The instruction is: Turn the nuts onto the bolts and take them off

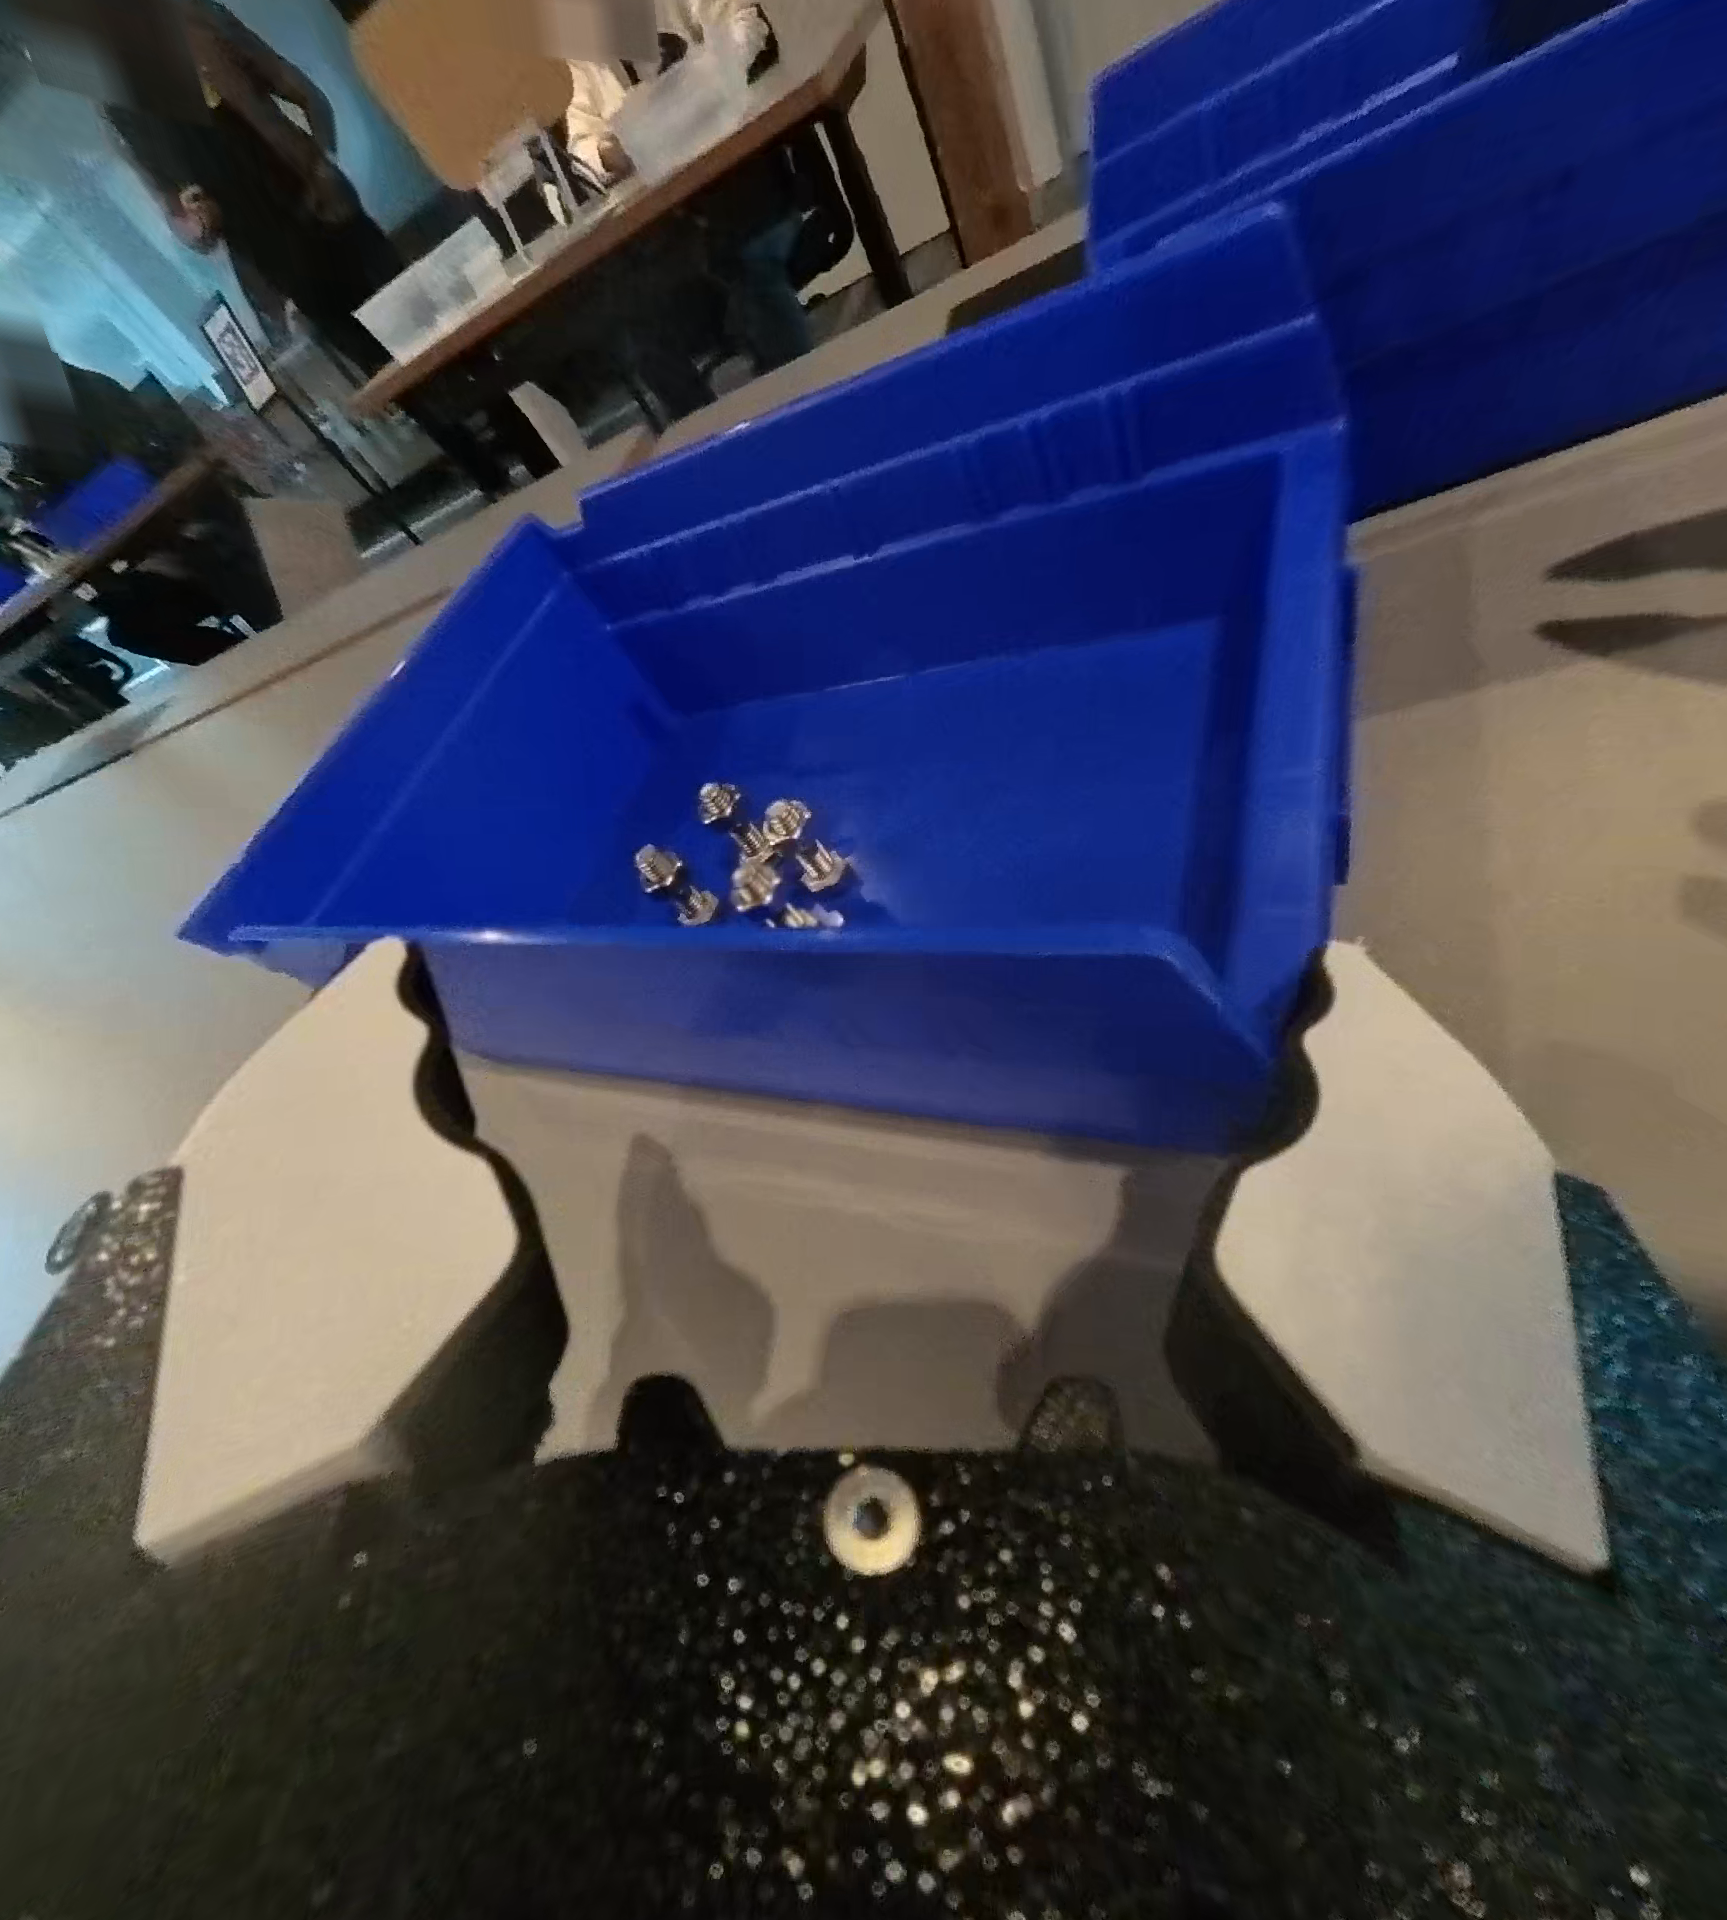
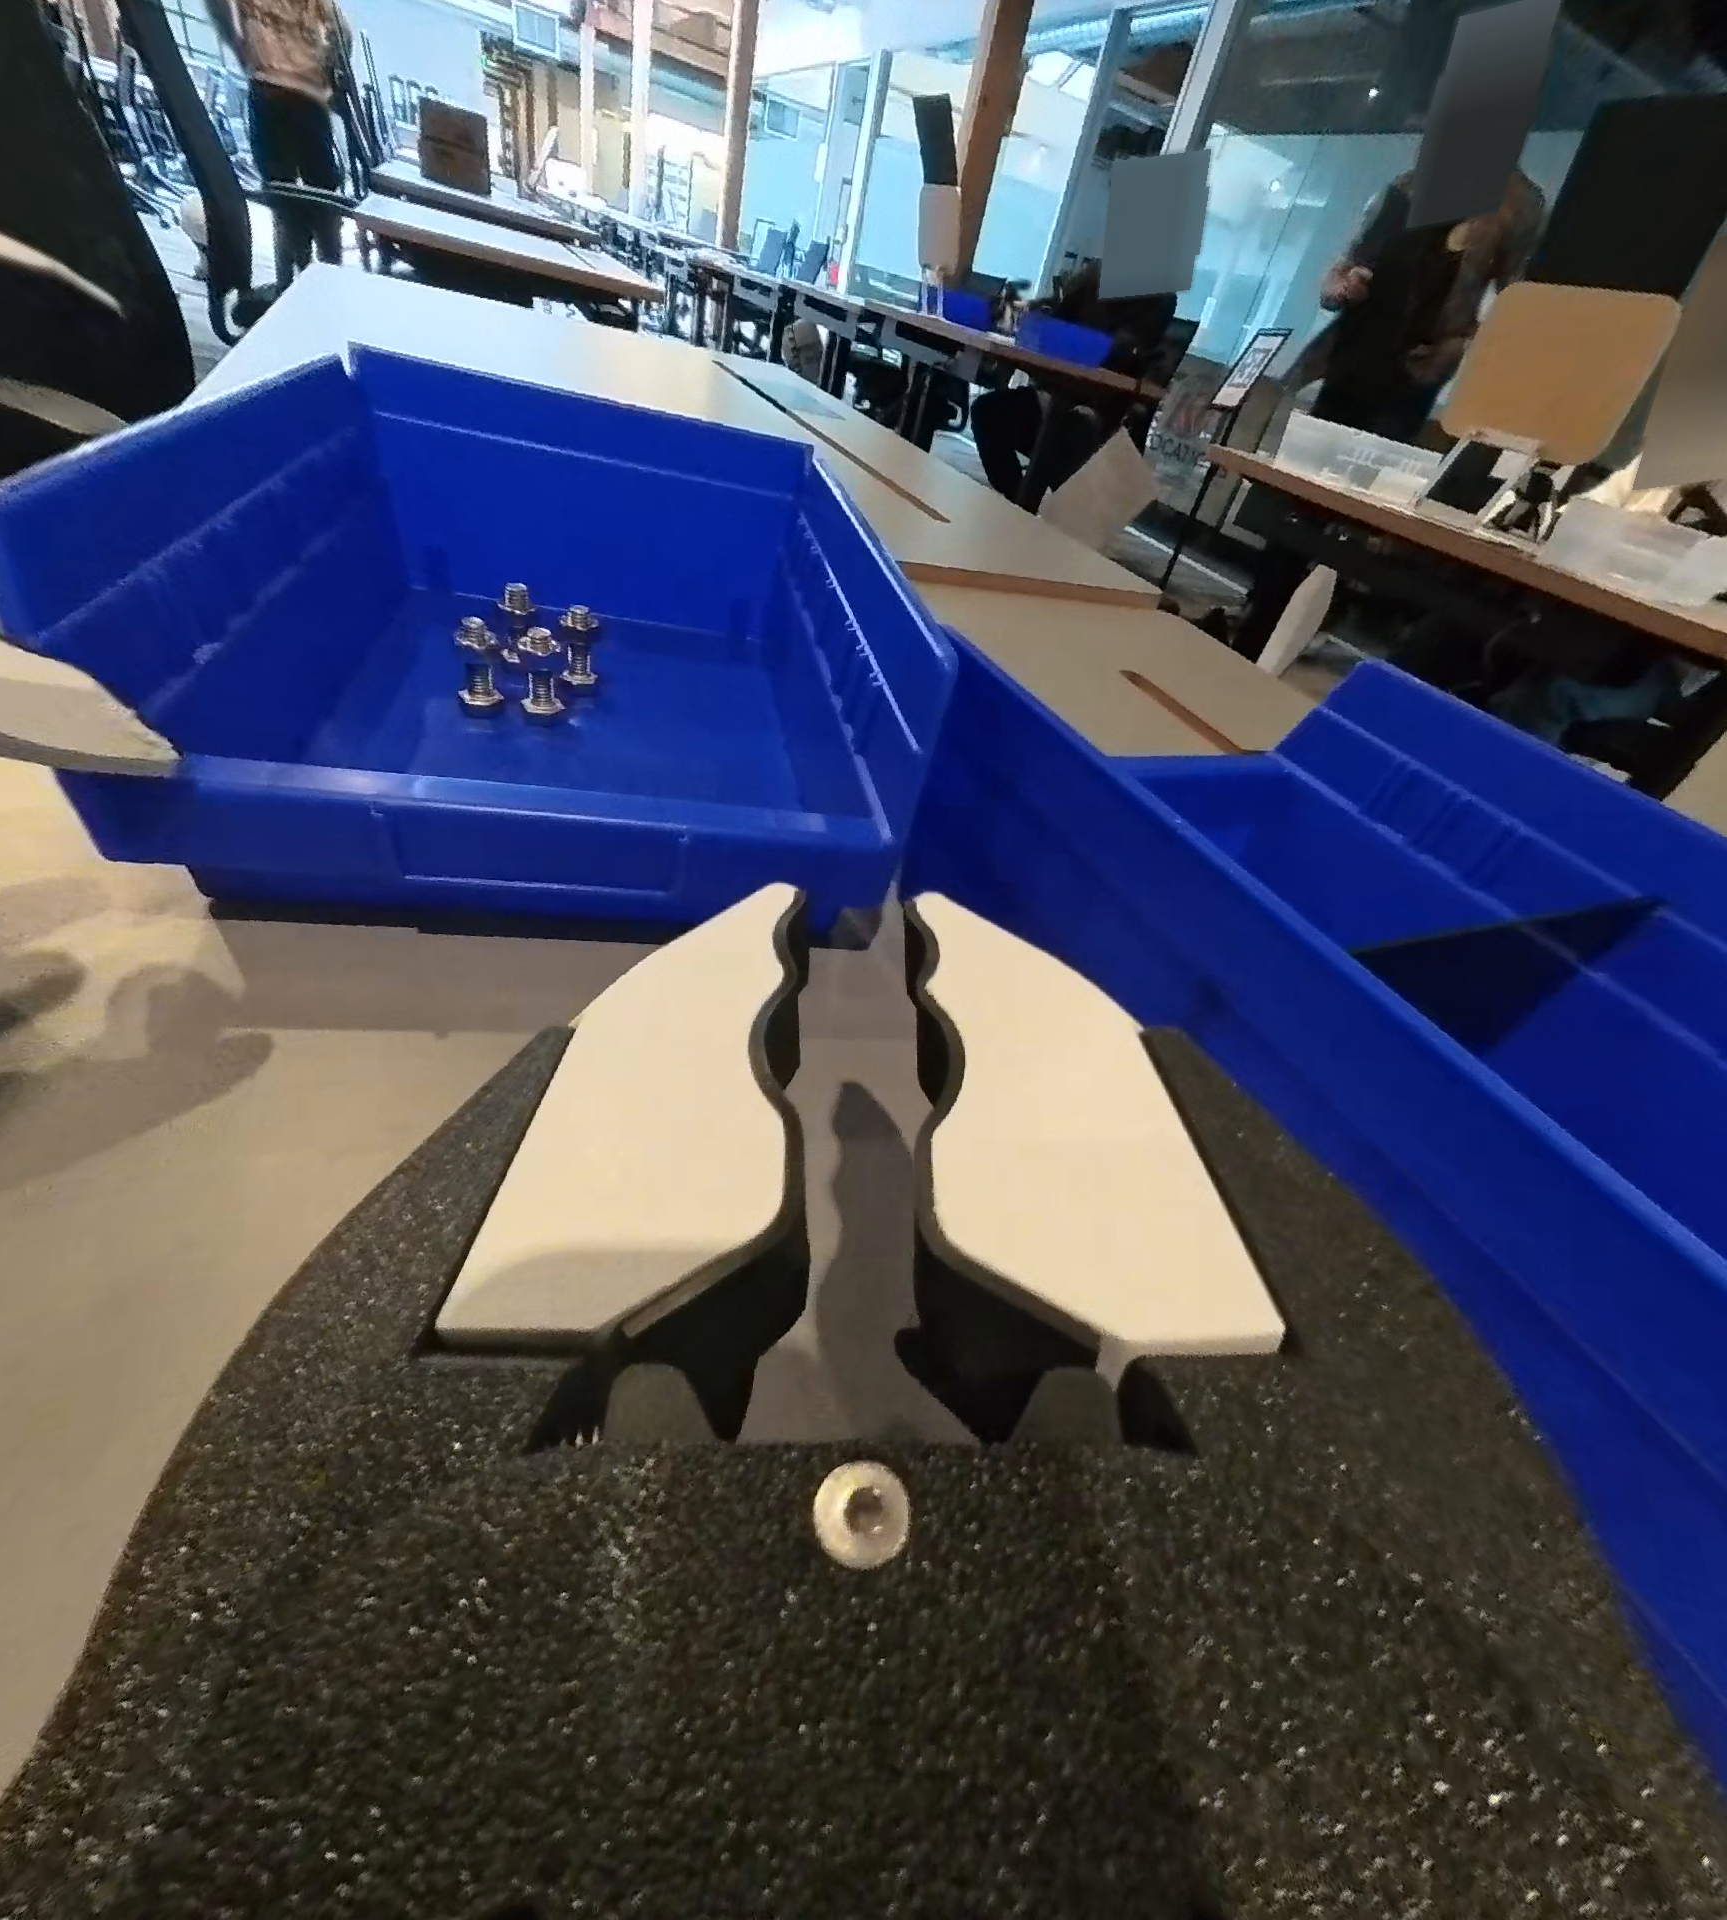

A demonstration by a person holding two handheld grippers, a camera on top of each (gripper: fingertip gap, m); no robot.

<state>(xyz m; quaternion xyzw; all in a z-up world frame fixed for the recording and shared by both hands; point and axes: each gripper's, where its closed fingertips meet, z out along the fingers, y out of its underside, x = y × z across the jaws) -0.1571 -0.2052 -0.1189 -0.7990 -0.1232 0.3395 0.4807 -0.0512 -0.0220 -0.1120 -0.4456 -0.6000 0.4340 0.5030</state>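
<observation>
Ahead of both claws: one blue bin point(image 1: 838, 1023) point(image 2: 526, 831) on a pale table point(image 1: 59, 1039) point(image 2: 59, 1351), with a cluster of bolts point(image 1: 750, 871) point(image 2: 526, 655) on its floor.
Left claw point(image 1: 864, 1060): spread wide, its two white fingers point(image 1: 319, 1195) flanking the bin's low front wall, one at each front corner; whether they press the wall cannot be told.
Right claw point(image 2: 854, 935): fingers point(image 2: 672, 1122) brought close with a narrow gap between them, pinching nothing, tips near the bin's front right corner.
Bolts: five or so, silvery, each with a nut threaded on, lying bunched together; beyond the left claw's tips and slightly left of centre, up and left of the right claw.
Left claw seen from the right: a white finger point(image 2: 38, 717) at the bin's front left corner.
Second bin point(image 1: 1565, 260) point(image 2: 1461, 987): blue, long, just right of the first and right of the right claw, holding a dark divider point(image 2: 1503, 945).
Background: other tables point(image 2: 1524, 582) and people point(image 2: 1399, 291), blurred.
</observation>
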